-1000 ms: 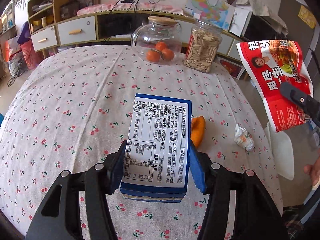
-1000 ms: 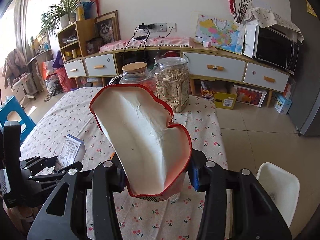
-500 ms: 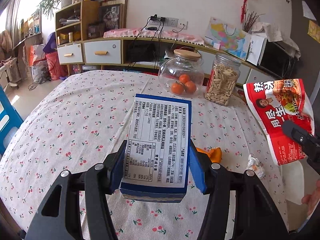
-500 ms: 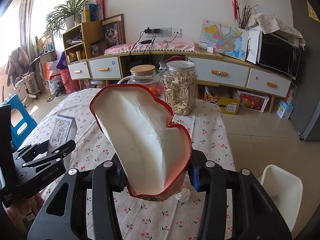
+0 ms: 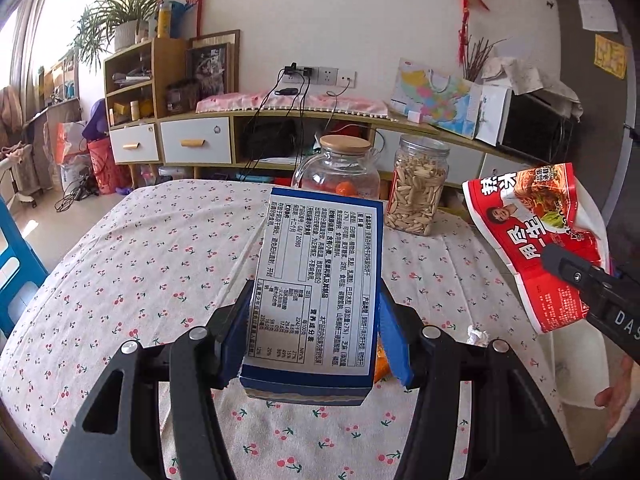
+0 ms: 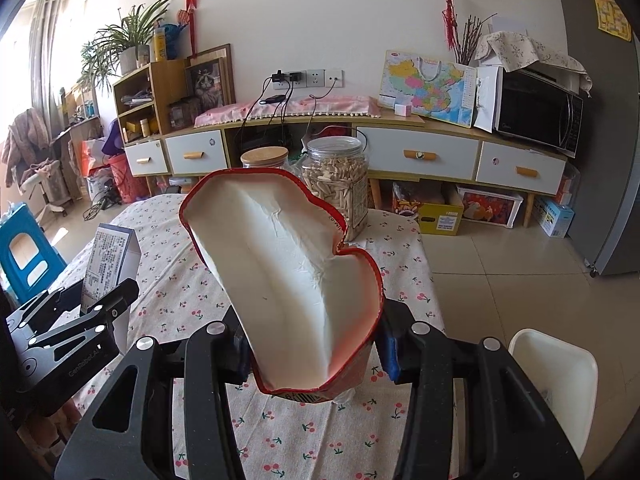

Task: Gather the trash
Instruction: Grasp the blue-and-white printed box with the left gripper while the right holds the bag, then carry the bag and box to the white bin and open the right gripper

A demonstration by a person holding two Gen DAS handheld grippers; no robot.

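My left gripper (image 5: 316, 340) is shut on a blue carton with a white printed label (image 5: 316, 288), held above the cherry-print table (image 5: 132, 264). My right gripper (image 6: 314, 346) is shut on a red snack bag (image 6: 288, 280), its white inside facing the camera; its red printed side shows in the left wrist view (image 5: 540, 240). The carton also shows in the right wrist view (image 6: 106, 260). An orange wrapper (image 5: 380, 362) and a crumpled white scrap (image 5: 478, 336) lie on the table near its right edge. A white bin (image 6: 556, 380) stands on the floor beside the table's right side.
A glass jar with oranges (image 5: 340, 172) and a jar of seeds (image 5: 418, 188) stand at the table's far edge. A long sideboard (image 6: 420, 152) with a microwave (image 6: 536, 108) lines the wall. A blue stool (image 6: 24, 256) stands at the left.
Both grippers have risen and tilted up with their loads, so more of the room and less of the table shows. Both grips are unchanged.
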